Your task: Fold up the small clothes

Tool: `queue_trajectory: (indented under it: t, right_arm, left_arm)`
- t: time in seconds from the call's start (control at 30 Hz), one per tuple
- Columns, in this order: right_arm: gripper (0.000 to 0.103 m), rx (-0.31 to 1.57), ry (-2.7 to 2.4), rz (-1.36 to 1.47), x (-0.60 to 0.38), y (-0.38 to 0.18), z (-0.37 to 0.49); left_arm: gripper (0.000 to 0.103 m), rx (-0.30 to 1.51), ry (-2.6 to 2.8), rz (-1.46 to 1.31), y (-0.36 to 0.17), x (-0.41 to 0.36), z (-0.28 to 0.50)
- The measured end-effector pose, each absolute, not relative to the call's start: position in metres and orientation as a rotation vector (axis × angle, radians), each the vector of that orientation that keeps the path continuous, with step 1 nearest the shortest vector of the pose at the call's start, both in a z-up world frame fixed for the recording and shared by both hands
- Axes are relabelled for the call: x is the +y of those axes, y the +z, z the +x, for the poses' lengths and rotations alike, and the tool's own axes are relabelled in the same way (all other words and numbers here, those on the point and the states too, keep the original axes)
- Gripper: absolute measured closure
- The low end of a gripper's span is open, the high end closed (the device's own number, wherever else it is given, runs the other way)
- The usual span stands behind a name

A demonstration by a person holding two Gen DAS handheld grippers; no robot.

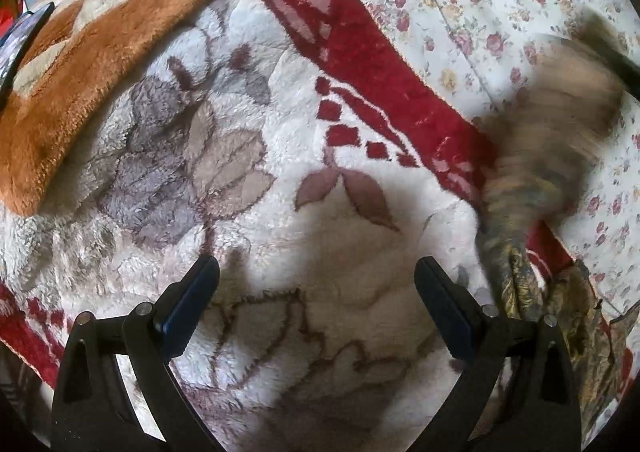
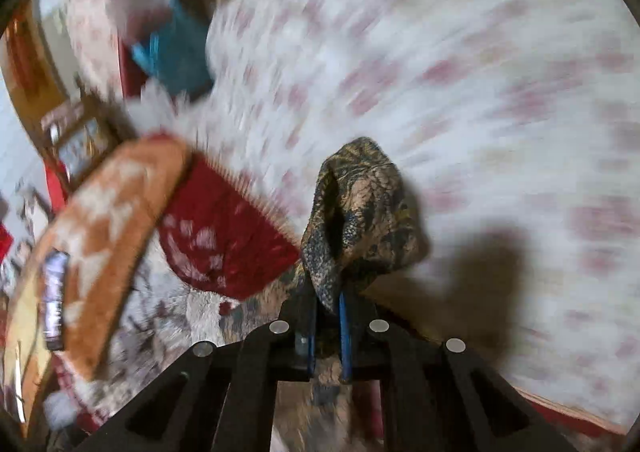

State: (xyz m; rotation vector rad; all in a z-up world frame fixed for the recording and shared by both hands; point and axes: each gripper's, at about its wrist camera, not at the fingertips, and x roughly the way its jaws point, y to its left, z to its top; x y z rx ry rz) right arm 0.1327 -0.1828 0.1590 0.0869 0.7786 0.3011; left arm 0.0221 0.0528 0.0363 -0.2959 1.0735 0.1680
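Note:
A small brown and dark-blue patterned garment (image 2: 360, 212) hangs bunched from my right gripper (image 2: 326, 304), which is shut on its lower fold above the bed. The right wrist view is blurred by motion. In the left wrist view the same garment (image 1: 532, 188) shows blurred at the right, hanging down to the blanket edge. My left gripper (image 1: 316, 292) is open and empty, its fingers (image 1: 192, 304) wide apart just above the white fleece blanket (image 1: 280, 252), to the left of the garment.
The fleece blanket has a red border (image 1: 360, 48) and grey flowers. An orange and cream blanket (image 1: 100, 52) lies at the upper left with a dark phone-like object (image 1: 20, 40) on it. A floral sheet (image 1: 500, 4) covers the bed to the right.

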Motion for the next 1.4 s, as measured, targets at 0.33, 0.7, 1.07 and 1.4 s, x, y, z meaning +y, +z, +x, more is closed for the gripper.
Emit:
queue_trajectory:
  t: [0.33,0.7,1.07,1.4]
  right_arm:
    - [0.095,0.631,-0.188,0.24,-0.409,0.214,-0.088]
    - [0.084,1.067,-0.278,0.267,-0.447,0.088,-0.159]
    - [0.034,0.98,0.286,-0.017,-0.238,0.105,-0.028]
    - [0.094,1.047,0.246,0.056,-0.254,0.064,0.059]
  left_arm:
    - [0.005,0.97,0.001,-0.228,0.069,0.011,-0.008]
    - [0.005,1.011,-0.348,-0.115,0.074,-0.042,-0.05]
    - [0.005,1.087,-0.434,0.026,0.048,-0.094,-0.063]
    - [0.005,1.136,-0.344,0.086,0.032,-0.087,-0.058]
